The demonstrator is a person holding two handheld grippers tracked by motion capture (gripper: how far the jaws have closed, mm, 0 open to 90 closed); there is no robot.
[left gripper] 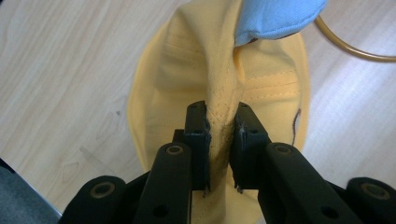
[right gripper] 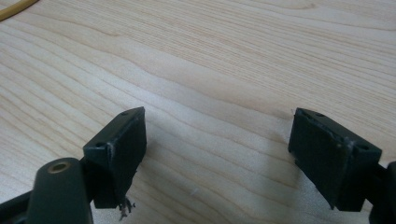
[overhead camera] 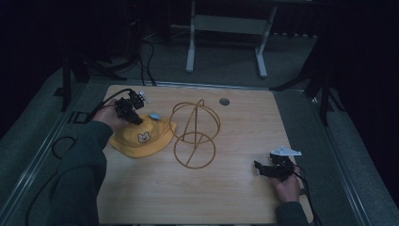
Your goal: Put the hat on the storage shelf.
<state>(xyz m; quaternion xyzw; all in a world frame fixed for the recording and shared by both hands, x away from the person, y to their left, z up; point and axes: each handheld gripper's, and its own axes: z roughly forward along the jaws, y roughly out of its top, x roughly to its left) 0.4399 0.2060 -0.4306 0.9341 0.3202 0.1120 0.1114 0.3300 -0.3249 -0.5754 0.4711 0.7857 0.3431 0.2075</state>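
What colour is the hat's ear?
Light blue; the ear of the hat shows best in the left gripper view.

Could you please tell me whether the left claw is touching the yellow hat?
Touching. The left gripper view shows the left claw shut on a pinched fold of the yellow hat, with fabric pressed against both jaws.

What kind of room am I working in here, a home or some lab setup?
Most likely a lab or recording workspace, not a home: one bare wooden table on grey flooring amid dark surroundings, cables trailing across the floor, and the metal legs of another bench behind. On the table: a yellow hat and a wire stand.
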